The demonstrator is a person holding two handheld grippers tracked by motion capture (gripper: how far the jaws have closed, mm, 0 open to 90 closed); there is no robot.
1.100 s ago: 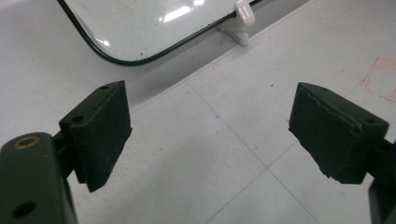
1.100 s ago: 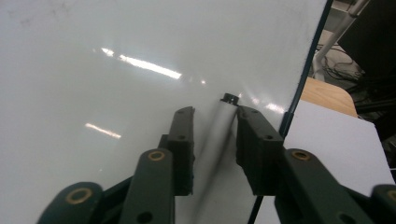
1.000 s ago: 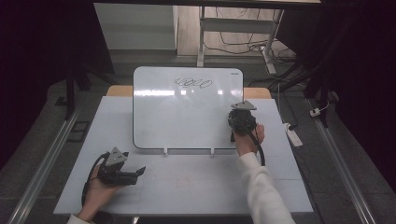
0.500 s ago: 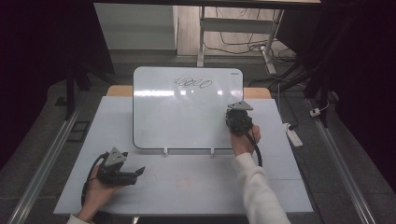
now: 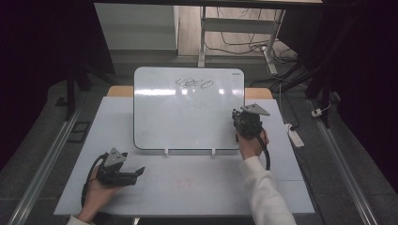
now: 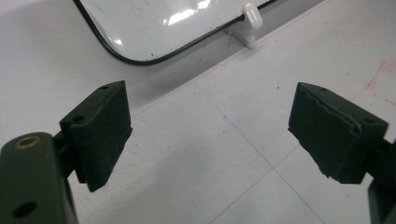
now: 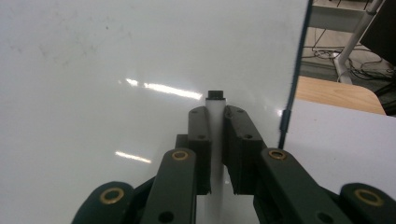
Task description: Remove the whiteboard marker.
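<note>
A whiteboard (image 5: pixel 187 112) lies propped on the table, with a black scribble (image 5: pixel 194 84) near its top edge. My right gripper (image 5: pixel 239 121) hovers over the board's right edge, shut on a white marker (image 7: pixel 215 114) whose black tip points at the board surface (image 7: pixel 116 60). Down at the front left, my left gripper (image 5: pixel 138 172) rests in a hand on the table, jaws wide open with nothing between them. In the left gripper view its pads (image 6: pixel 100 130) frame bare table, with the board's lower corner (image 6: pixel 135 58) and a white clip foot (image 6: pixel 250 18) beyond.
The white table (image 5: pixel 187 187) spreads around the board. A white power strip (image 5: pixel 295 136) lies at the table's right edge. A wooden surface (image 7: pixel 336 95) shows behind the board. Cables and desk legs (image 5: pixel 234 37) stand on the floor farther back.
My right gripper has shifted slightly left and toward the board's right edge with the marker. The left gripper has stayed put.
</note>
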